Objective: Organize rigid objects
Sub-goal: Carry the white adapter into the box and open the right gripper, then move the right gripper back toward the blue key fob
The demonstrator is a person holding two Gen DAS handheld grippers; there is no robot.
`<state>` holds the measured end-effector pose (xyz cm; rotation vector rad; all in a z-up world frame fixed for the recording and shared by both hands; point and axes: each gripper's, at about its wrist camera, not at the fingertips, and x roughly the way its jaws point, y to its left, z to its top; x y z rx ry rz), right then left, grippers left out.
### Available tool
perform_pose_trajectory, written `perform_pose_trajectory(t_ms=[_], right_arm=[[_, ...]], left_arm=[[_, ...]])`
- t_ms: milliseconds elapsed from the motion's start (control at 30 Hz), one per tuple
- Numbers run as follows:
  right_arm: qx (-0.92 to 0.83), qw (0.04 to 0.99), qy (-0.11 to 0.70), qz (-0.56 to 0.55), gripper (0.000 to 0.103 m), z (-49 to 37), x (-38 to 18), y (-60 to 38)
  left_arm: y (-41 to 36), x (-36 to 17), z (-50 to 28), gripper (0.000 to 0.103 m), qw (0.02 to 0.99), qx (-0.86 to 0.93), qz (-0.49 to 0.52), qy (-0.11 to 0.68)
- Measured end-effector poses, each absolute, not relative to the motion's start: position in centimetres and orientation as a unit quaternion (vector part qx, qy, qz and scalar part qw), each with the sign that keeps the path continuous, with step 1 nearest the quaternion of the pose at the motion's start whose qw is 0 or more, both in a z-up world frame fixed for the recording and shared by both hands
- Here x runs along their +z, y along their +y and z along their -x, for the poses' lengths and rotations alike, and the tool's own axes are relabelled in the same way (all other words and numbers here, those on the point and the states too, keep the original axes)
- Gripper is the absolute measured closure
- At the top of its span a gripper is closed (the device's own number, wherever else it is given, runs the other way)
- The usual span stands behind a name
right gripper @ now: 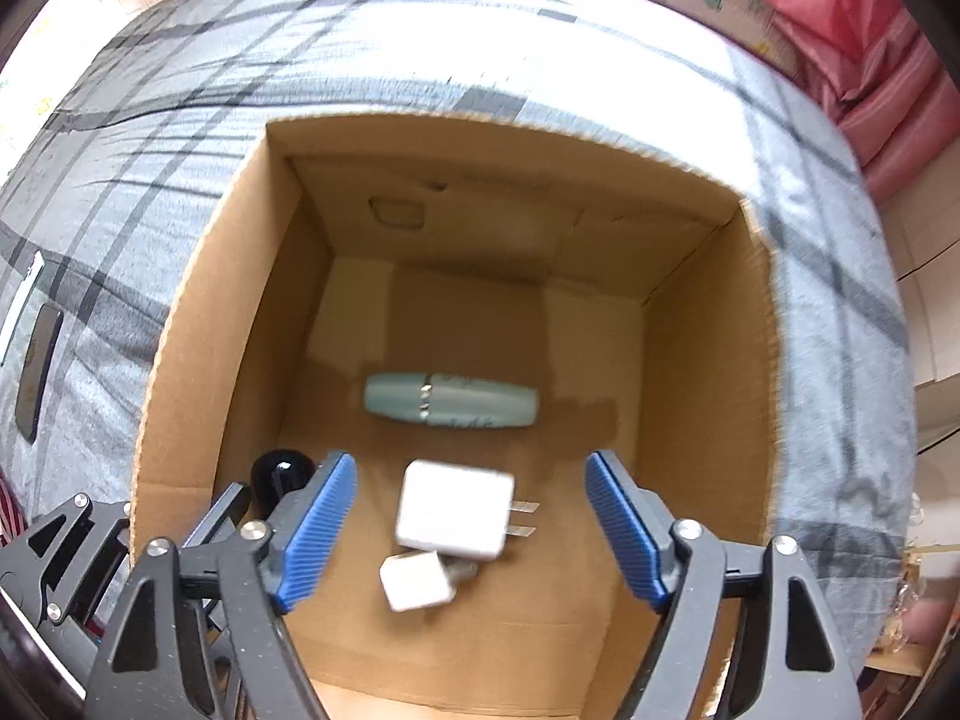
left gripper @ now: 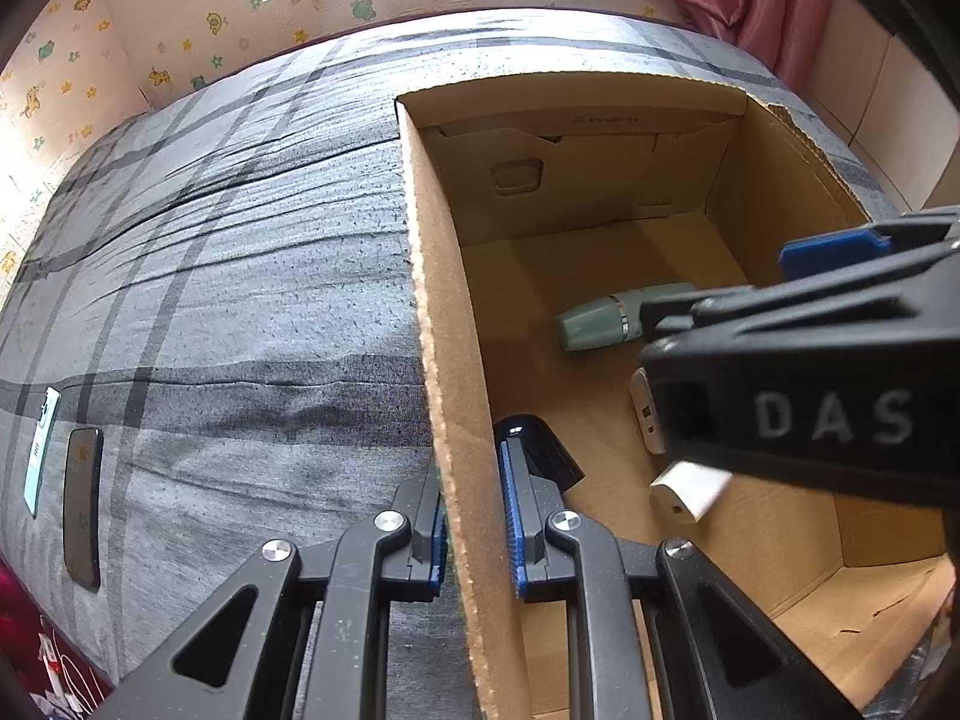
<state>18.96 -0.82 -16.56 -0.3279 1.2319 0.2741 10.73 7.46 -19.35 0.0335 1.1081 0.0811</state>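
An open cardboard box [left gripper: 447, 396] [right gripper: 198, 312] sits on the bed. Inside lie a pale green tube [left gripper: 600, 321] [right gripper: 450, 399], a large white plug charger [right gripper: 456, 516], a small white charger [right gripper: 417, 582] [left gripper: 690, 489] and a black device [left gripper: 540, 450] [right gripper: 282, 471]. My left gripper [left gripper: 474, 531] is shut on the box's left wall, one finger inside and one outside. My right gripper [right gripper: 471, 531] is open and empty above the white chargers inside the box; it also shows in the left wrist view [left gripper: 798, 360].
The box rests on a grey plaid bedspread [left gripper: 240, 276]. A dark phone [left gripper: 82, 504] [right gripper: 37, 372] and a light phone [left gripper: 41, 450] lie on the bed at the far left. Pink bedding [right gripper: 870, 72] is at the far right.
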Motion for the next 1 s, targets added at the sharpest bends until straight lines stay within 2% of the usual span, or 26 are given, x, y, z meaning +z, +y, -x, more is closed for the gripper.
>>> perform_pose_trajectory(t_ms=[333,667,1000], right_arm=[[0.13,0.81,0.557,0.127,0.01,-19.5,-14.1,-2.2],[0.13,0.844,0.509,0.11,0.001,-18.8,-9.7,-6.9],[0.096,0.857,0.498,0.084,0.0,-20.2,-8.3,-12.7]], left_arm=[[7.5,-19.3,-10.7,0.086,0.849,0.039,-0.017,0.526],[7.5,-19.3,-10.7,0.086,0.849,0.04,-0.016,0.526],[7.3,-19.3,-10.5,0.086,0.85,0.041,-0.021,0.525]])
